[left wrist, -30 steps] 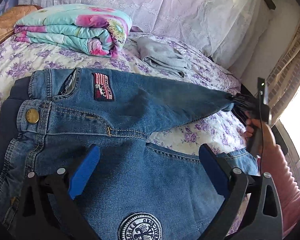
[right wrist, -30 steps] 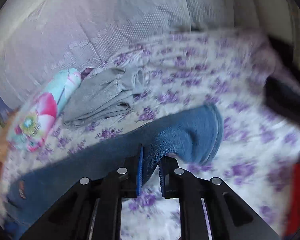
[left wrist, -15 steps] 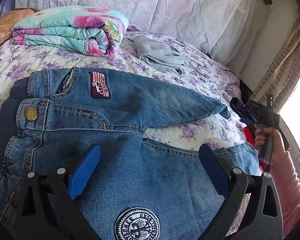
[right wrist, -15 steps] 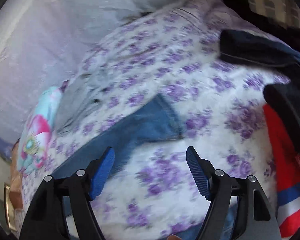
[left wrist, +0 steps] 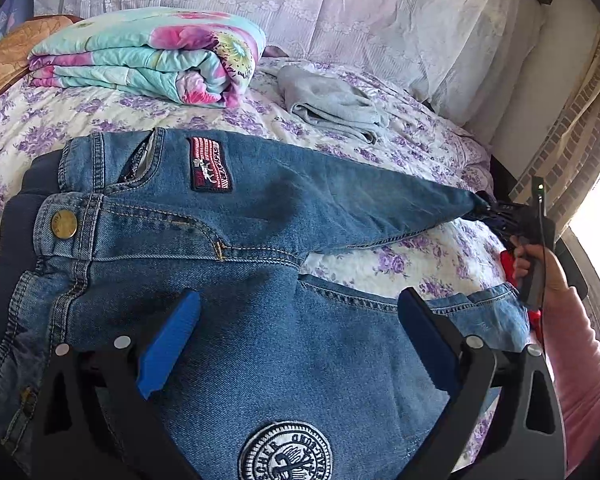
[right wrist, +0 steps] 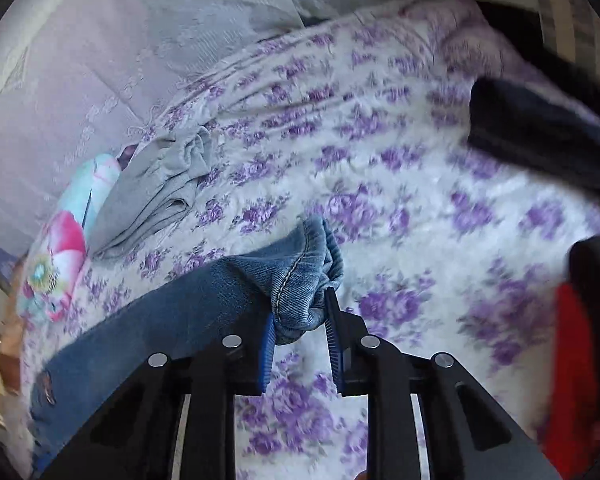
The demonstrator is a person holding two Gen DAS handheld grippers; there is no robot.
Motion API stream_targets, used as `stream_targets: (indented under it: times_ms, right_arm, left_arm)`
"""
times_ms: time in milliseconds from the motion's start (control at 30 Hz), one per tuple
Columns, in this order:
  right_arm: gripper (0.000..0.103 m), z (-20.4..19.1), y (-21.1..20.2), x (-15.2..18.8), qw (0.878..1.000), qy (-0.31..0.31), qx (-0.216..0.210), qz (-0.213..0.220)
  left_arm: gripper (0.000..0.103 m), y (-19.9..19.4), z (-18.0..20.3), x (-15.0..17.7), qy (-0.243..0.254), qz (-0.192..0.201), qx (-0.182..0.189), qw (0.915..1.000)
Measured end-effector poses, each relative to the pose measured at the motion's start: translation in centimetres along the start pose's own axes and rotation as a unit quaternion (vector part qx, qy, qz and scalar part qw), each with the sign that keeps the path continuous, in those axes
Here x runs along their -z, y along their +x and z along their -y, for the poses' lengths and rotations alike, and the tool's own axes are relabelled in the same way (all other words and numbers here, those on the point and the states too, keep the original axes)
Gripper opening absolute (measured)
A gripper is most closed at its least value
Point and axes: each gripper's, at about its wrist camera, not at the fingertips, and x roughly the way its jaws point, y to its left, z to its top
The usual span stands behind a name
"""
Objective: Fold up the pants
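Observation:
Blue denim pants (left wrist: pixel 260 220) with a brass button, a red patch and a round white patch lie flat on the flowered bed sheet (left wrist: pixel 100 116), waistband at the left. My left gripper (left wrist: pixel 296 340) is open and hovers over the near leg. My right gripper (right wrist: pixel 300 332) is shut on the bunched hem (right wrist: pixel 300 280) of the far leg. In the left wrist view the right gripper (left wrist: pixel 496 212) holds that hem at the right, with the far leg stretched out.
A folded flowered quilt (left wrist: pixel 152 56) and a folded grey garment (left wrist: pixel 332 104) lie behind the pants. A pale pillow (left wrist: pixel 340 12) lines the back. A dark garment (right wrist: pixel 540 132) and red cloth (right wrist: pixel 576 360) lie at the bed's right edge.
Half a second ago my right gripper was open with the far leg's hem lying free on the sheet. It has now shut on that hem again and pulls the leg straight. My left gripper stays open.

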Motion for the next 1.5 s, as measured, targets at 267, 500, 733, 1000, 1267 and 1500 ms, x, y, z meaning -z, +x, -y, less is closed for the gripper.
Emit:
stream_targets:
  times_ms: [267,500,733,1000,1267,1500]
  right_arm:
    - [0.061,0.8,2.2,2.7,0.985,-0.056,0.152,-0.062]
    - [0.062,-6.2,-2.3,2.0,0.986,-0.139,0.082,0.039]
    - [0.069,-6.4,5.7,3.3,0.986,-0.149,0.042,-0.068]
    - [0.100,-12.9,-2.9,5.2,0.969,-0.245,-0.013,-0.028]
    - [0.100,-20.6,-7.8,6.7,0.915,-0.388,-0.106,-0.030]
    - [0.100,-29.5,-5.9,8.3,0.839,-0.524,-0.106,-0.101]
  left_arm:
    - [0.097,0.2,0.1,0.1,0.007,-0.005,-0.012,0.9999]
    - [0.097,0.3,0.2,0.3,0.012,-0.004,-0.022,0.9997]
    - [0.097,0.5,0.5,0.5,0.023,-0.003,-0.036,0.9991]
    - [0.097,0.1,1.1,0.3,0.039,-0.002,-0.045,0.9982]
    - [0.097,-6.5,2.4,-4.3,0.209,0.040,-0.094,0.9726]
    - [0.097,-5.8,-4.2,-11.3,0.245,-0.056,-0.103,0.9623]
